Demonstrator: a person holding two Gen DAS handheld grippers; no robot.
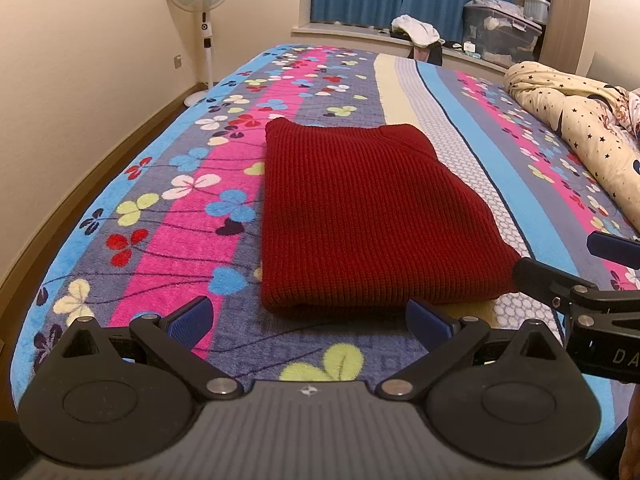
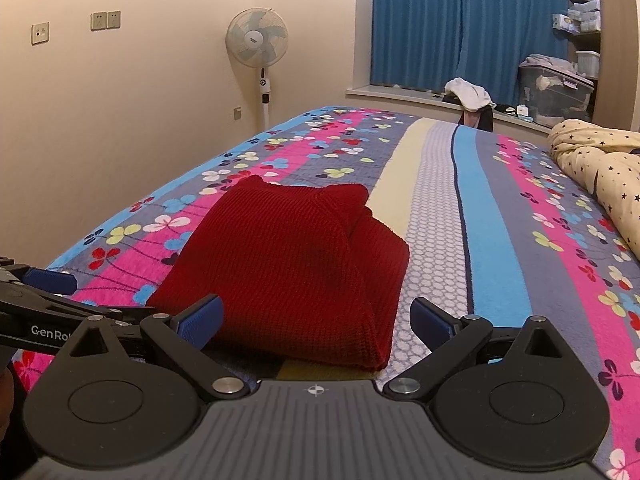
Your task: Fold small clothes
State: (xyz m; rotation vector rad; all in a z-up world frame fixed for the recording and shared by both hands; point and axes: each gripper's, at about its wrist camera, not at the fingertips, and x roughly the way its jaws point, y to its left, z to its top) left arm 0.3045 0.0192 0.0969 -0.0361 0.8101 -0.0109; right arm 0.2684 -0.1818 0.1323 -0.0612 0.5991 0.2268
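Observation:
A dark red knitted sweater (image 1: 360, 216) lies folded into a rectangle on the flowered bed cover (image 1: 188, 216). My left gripper (image 1: 308, 320) is open just short of the sweater's near edge, with nothing between its blue pads. The right gripper (image 1: 560, 260) reaches in from the right beside the sweater's near right corner. In the right wrist view the same sweater (image 2: 288, 260) shows a folded layer on its right side. My right gripper (image 2: 316, 320) is open in front of the near edge, its left pad (image 2: 202, 320) close against the knit. The left gripper's fingers (image 2: 48, 280) show at the left edge.
A star-patterned quilt (image 1: 580, 128) is bunched along the bed's right side. A standing fan (image 1: 204, 32) is by the far left wall. Blue curtains (image 2: 460, 24), a window ledge with clothes (image 1: 416, 32) and storage boxes (image 1: 504, 28) are beyond the bed.

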